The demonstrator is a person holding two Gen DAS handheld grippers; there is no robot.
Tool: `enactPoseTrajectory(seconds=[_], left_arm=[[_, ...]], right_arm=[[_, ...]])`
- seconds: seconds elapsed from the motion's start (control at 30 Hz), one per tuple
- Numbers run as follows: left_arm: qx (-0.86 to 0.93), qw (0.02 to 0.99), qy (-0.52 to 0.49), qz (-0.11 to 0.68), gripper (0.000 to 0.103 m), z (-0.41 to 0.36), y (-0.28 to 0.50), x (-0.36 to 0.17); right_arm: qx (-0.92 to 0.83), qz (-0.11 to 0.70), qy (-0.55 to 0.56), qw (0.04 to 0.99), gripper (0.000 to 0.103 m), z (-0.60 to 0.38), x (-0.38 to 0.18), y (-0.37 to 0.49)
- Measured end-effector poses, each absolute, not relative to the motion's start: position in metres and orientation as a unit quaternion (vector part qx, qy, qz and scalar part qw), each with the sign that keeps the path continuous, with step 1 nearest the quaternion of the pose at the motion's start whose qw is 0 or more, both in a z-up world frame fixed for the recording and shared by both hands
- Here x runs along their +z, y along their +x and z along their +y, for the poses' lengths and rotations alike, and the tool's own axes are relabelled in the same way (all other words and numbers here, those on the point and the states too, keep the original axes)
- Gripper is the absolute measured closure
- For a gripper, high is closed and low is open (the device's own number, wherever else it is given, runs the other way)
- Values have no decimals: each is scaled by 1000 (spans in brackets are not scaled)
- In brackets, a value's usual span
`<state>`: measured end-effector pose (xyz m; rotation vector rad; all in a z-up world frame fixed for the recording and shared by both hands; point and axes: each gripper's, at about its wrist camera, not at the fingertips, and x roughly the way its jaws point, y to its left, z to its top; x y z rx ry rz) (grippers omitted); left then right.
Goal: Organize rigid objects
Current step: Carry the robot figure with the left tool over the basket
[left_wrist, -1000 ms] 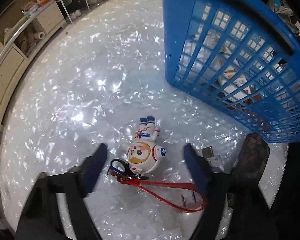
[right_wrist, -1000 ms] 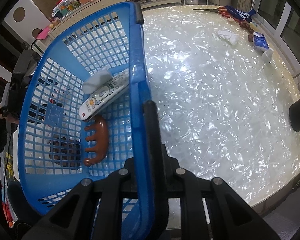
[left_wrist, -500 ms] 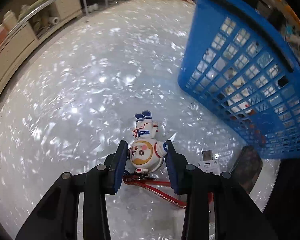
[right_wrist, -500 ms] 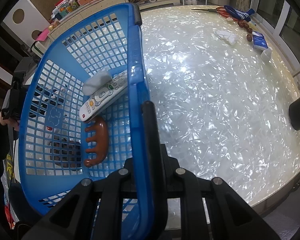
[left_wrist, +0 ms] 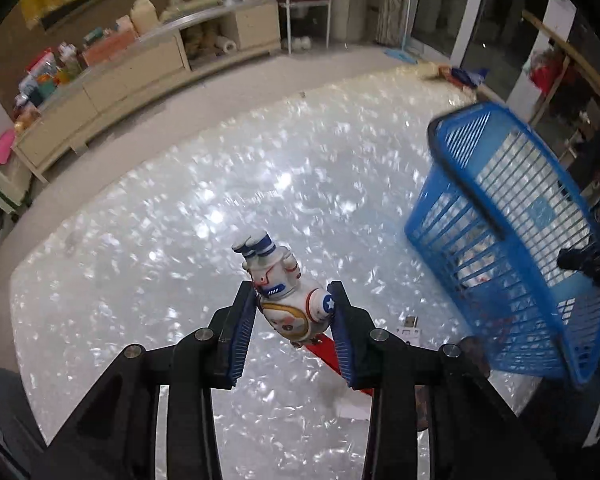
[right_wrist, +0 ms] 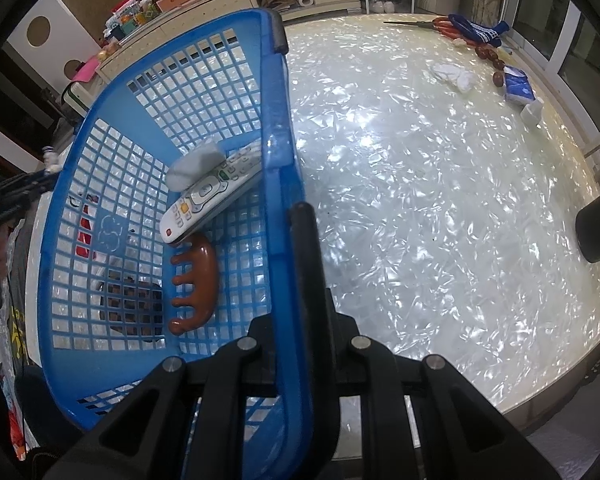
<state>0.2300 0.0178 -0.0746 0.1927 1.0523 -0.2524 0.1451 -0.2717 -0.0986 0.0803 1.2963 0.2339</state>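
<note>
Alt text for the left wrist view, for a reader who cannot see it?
The left gripper clamps a white astronaut figurine between its blue pads, lifted above a glossy white table, a red lanyard trailing below. A blue plastic basket sits tilted at right.

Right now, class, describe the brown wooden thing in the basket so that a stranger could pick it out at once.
Find the blue basket tilted up on the shiny white table. On its mesh floor, just below the white remote control, lies the wooden massager. It is the only brown piece there, curved like a handle with four stubby prongs.
</note>
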Motion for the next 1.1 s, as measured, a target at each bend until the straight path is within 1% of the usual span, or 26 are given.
enactPoseTrajectory(seconds=[0.4, 0.77, 0.93, 1.1], left_arm=[[-126, 884, 99, 439, 63, 2, 189, 0], [-191, 901, 134, 366, 63, -50, 153, 82], [-227, 899, 152, 342, 63, -84, 144, 102], [-261, 890, 161, 337, 63, -115, 146, 100]], right_arm=[[114, 595, 33, 795, 90, -267, -88, 141], [118, 592, 31, 796, 90, -268, -85, 136], [121, 591, 34, 797, 90, -273, -86, 133], [125, 590, 38, 797, 90, -275, -87, 133]])
